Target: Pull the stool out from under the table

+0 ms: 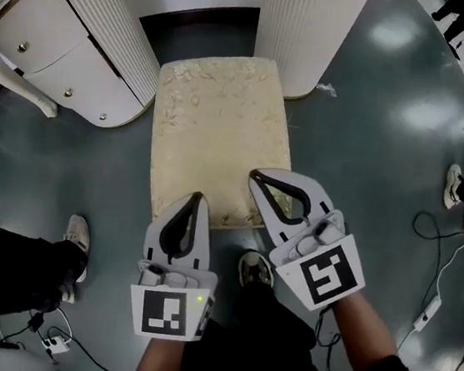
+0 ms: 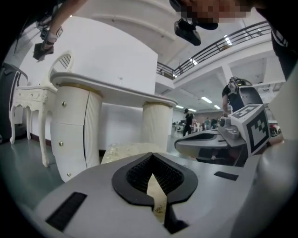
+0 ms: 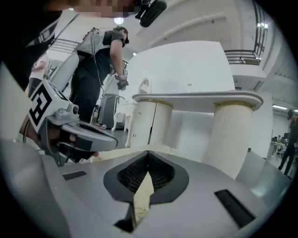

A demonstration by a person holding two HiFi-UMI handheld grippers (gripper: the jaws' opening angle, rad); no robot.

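Note:
The stool [image 1: 218,128] has a cream patterned cushion. Its far end lies between the two white fluted pedestals of the dressing table [image 1: 306,30], and its near end points at me. My left gripper [image 1: 196,197] hangs over the cushion's near left edge with its jaws together and nothing between them. My right gripper [image 1: 255,176] is over the near right part of the cushion, also shut and holding nothing. In the left gripper view the cushion [image 2: 125,149] shows beyond the closed tips [image 2: 150,155]. The right gripper view shows it [image 3: 160,149] the same way past its closed tips [image 3: 148,153].
The table's left pedestal with drawers [image 1: 81,44] flanks the stool. A bystander's shoe [image 1: 79,236] and a power strip [image 1: 55,342] lie at the left. Cables [image 1: 442,248] and another shoe [image 1: 454,184] are at the right. My own shoe [image 1: 254,269] is below the stool's near edge.

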